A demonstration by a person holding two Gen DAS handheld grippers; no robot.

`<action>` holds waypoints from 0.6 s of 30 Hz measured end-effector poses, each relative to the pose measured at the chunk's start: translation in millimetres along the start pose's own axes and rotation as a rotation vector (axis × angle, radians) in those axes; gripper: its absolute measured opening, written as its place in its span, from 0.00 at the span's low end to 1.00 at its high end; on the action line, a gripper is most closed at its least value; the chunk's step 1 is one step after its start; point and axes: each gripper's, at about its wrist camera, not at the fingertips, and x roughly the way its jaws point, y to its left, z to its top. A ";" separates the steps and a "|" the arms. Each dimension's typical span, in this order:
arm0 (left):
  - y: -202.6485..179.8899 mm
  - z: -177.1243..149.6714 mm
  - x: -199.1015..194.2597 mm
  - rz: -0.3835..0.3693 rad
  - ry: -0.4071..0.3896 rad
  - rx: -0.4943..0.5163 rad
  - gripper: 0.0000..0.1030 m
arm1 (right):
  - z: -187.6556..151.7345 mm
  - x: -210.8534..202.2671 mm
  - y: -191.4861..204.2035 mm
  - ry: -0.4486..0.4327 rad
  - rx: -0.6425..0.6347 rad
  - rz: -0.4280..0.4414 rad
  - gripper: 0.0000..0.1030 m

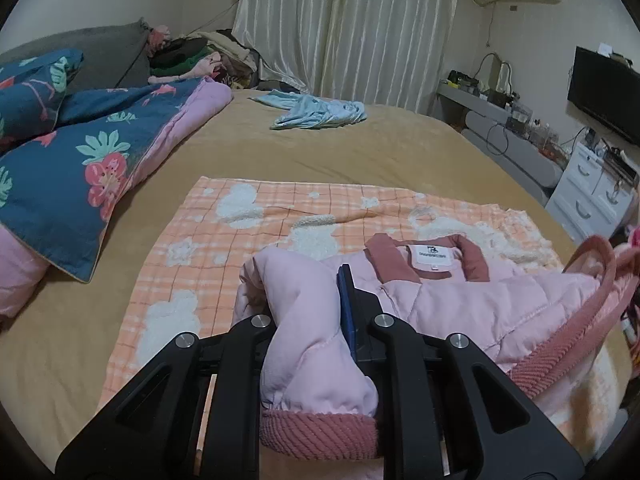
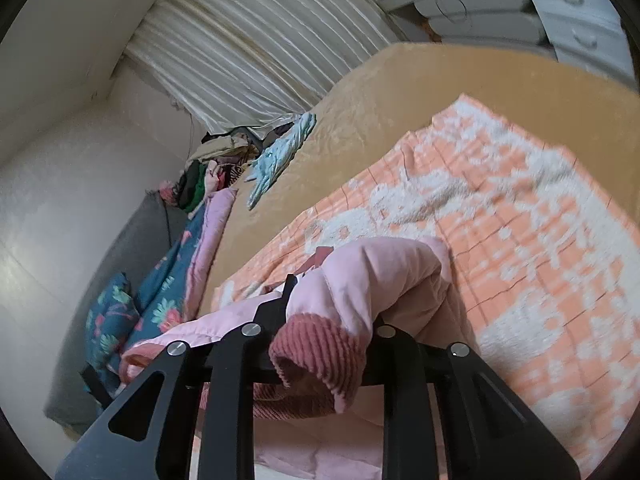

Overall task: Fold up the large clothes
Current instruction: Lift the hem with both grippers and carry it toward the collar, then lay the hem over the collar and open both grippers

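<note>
While the pink padded jacket [image 1: 460, 300] lies across an orange checked blanket [image 1: 240, 240] on the bed [image 1: 360, 152], each gripper has one of its sleeves between its jaws. In the left wrist view, the left gripper [image 1: 316, 312] has its jaws closed on the left sleeve [image 1: 304, 340], which bulges up between them; the ribbed rose cuff [image 1: 320, 432] hangs down nearest the camera. Only the right-hand finger shows, with its blue pad against the fabric (the other is hidden behind the sleeve). Just to the right of the jaws and slightly beyond them sits the jacket's rose collar [image 1: 424, 260] with a white label inside. The ribbed hem [image 1: 560, 344] curves off to the right of the jaws.

In the right wrist view, which is tilted and a little blurred, the right gripper [image 2: 328, 304] has its jaws closed on the other sleeve [image 2: 380, 276], whose cuff [image 2: 316, 352] droops over the gripper's frame toward the camera. The jacket's body spreads to the left of and below these jaws.

Well beyond the left jaws, a light blue garment [image 1: 316, 112] lies crumpled on the tan sheet. Far to their left lies a dark blue floral quilt [image 1: 80, 152] with a pink lining. Pale curtains [image 1: 344, 28] hang behind the bed, and a white dresser [image 1: 592, 188] stands far to the right.
</note>
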 end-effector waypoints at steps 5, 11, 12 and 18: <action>2.4 -0.9 19.1 0.000 0.019 -0.009 0.10 | 4.2 8.5 -13.0 0.009 0.055 0.092 0.56; 0.3 -0.5 34.2 -0.001 0.031 -0.017 0.11 | -3.3 20.6 -17.4 0.010 -0.018 0.026 0.72; 0.4 -0.2 38.1 -0.001 0.036 -0.021 0.12 | -8.6 26.9 -18.9 0.023 -0.049 -0.029 0.72; 3.6 4.8 45.4 -0.054 0.055 -0.092 0.34 | -40.0 61.7 -32.2 0.102 -0.193 -0.265 0.73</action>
